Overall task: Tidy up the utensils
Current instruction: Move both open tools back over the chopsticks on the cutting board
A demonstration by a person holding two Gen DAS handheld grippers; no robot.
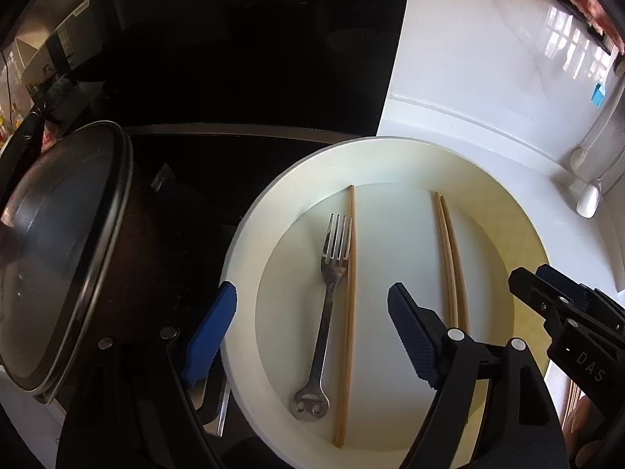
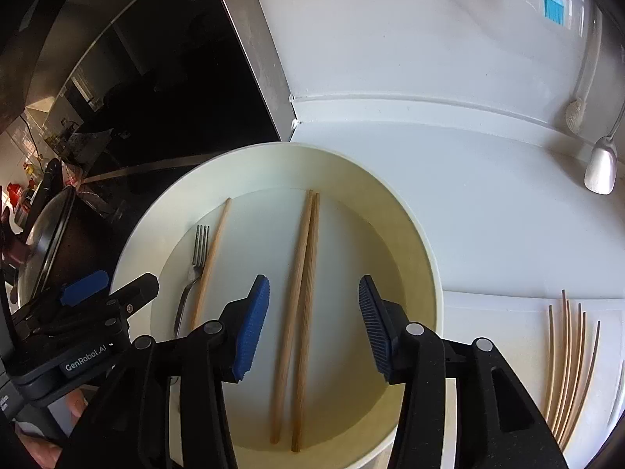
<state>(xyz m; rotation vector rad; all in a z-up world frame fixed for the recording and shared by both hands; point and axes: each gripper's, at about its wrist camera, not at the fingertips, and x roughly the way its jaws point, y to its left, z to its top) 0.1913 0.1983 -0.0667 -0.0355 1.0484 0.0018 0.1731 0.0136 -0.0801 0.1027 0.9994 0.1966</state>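
A round white basin (image 1: 250, 234) (image 2: 429, 258) sits on the counter. On its flat bottom lie a steel fork (image 1: 326, 312) (image 2: 197, 250), a single wooden chopstick (image 1: 349, 293) (image 2: 213, 258) just right of the fork, and a pair of chopsticks (image 1: 451, 265) (image 2: 300, 293) further right. My left gripper (image 1: 312, 287) hangs open above the fork and the single chopstick, its pads clear of both. Over the pair, my right gripper (image 2: 313, 279) stands open and touches nothing. Each gripper shows at the edge of the other's view.
A dark pot with a glass lid (image 1: 58, 234) stands left of the basin on the black cooktop (image 1: 234, 78). Several loose chopsticks (image 2: 570, 359) lie on the white counter to the right. A metal spoon (image 2: 601, 168) and a white brush (image 2: 574, 115) rest at the far right.
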